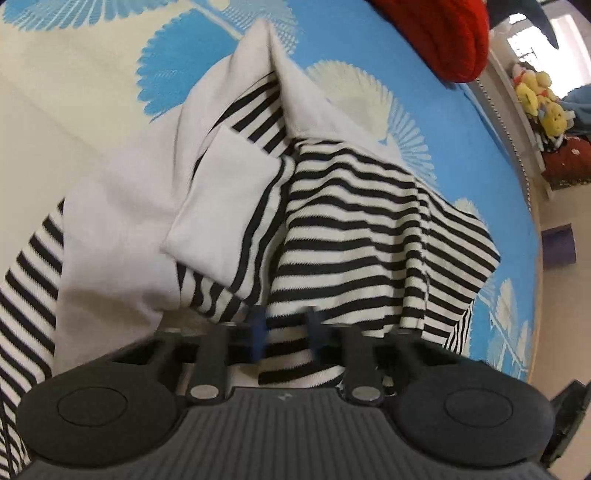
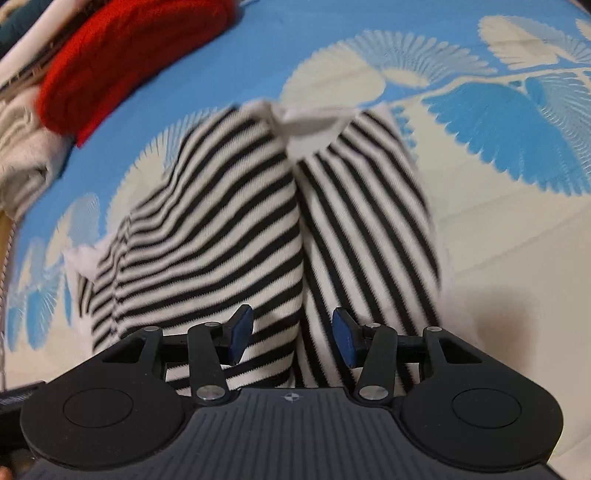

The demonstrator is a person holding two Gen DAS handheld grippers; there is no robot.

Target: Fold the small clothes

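Left gripper pads pinch striped garment with white lining showing, draped over blue-and-cream leaf-print sheet, red knit at top edge

Bed spread with a blue and cream leaf-patterned cover. Directly on it, a black-and-white striped garment, rumpled mid-cover, and a red knitted piece near the far edge.

Blurred in the left wrist view: blue pads of the left gripper, smeared against the striped garment. Cut off at the top edge: red knitted item. Too small to identify: yellow soft toys. Smeared by motion in the right wrist view: garment's far end.
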